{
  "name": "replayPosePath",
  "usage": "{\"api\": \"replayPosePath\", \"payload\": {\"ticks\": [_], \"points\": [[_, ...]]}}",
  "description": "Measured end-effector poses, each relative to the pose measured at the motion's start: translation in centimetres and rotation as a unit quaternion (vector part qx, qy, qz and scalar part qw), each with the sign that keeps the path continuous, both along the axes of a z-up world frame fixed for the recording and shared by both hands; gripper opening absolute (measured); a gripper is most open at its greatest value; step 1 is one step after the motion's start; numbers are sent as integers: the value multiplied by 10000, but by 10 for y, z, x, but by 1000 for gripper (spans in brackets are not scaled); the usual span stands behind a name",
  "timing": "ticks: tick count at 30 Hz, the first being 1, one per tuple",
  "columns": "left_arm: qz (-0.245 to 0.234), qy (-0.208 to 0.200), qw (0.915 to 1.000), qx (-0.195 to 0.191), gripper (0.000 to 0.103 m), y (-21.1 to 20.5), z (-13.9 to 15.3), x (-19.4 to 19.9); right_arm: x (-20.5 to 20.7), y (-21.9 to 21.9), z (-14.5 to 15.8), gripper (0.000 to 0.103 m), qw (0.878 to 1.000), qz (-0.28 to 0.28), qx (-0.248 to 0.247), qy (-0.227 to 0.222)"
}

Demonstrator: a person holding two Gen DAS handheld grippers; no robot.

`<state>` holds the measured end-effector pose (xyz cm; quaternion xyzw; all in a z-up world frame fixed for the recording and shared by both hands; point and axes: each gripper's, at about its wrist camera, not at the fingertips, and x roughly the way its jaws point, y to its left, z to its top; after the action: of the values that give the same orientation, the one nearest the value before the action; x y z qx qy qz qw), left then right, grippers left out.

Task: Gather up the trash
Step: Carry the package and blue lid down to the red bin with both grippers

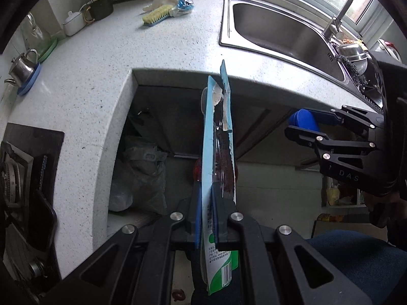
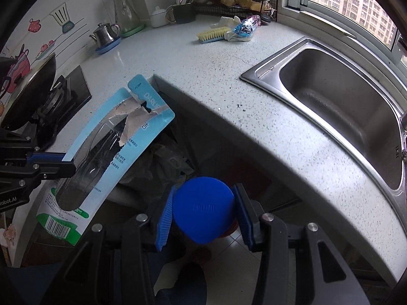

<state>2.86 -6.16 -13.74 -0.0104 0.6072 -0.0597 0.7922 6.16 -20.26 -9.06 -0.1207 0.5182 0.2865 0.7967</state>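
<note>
Slippage is threatening: the left gripper (image 1: 204, 218), jaws nearly shut, is pinching only the lower edge of the torn blister card (image 1: 216, 137), rising at frame centre. Right gripper (image 2: 203, 216) is clamping a blue cap (image 2: 203, 208) low in its view; either could be dropping short of the grey trash bag (image 2: 165, 160) below the counter (image 2: 229, 106).

The torn blue blister card (image 2: 112, 150) reads "DARLIE" in white near its top edge, with a barcode at its bottom. The right gripper (image 1: 302, 124) body shows "D A S". The left gripper (image 2: 68, 164) body shows "obot.AI".
</note>
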Motion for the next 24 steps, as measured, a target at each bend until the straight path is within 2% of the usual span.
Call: {"api": "replayPosePath", "payload": {"ticks": [5,12,19,24], "points": [[-132,309,9994,-5,6,0,-21,-1,-4,7,-10,43,9999,-96,4,90],[-431,654,9969,-45,6,-3,-57,11,-9,20,-43,43,9985,-239,-283,401],[-617,983,9931,-147,6,-2,-116,25,2,30,-101,43,9944,-380,-529,838],[-662,1276,9892,-282,6,-6,-180,37,14,30,-158,43,9918,-528,-589,999]]}}
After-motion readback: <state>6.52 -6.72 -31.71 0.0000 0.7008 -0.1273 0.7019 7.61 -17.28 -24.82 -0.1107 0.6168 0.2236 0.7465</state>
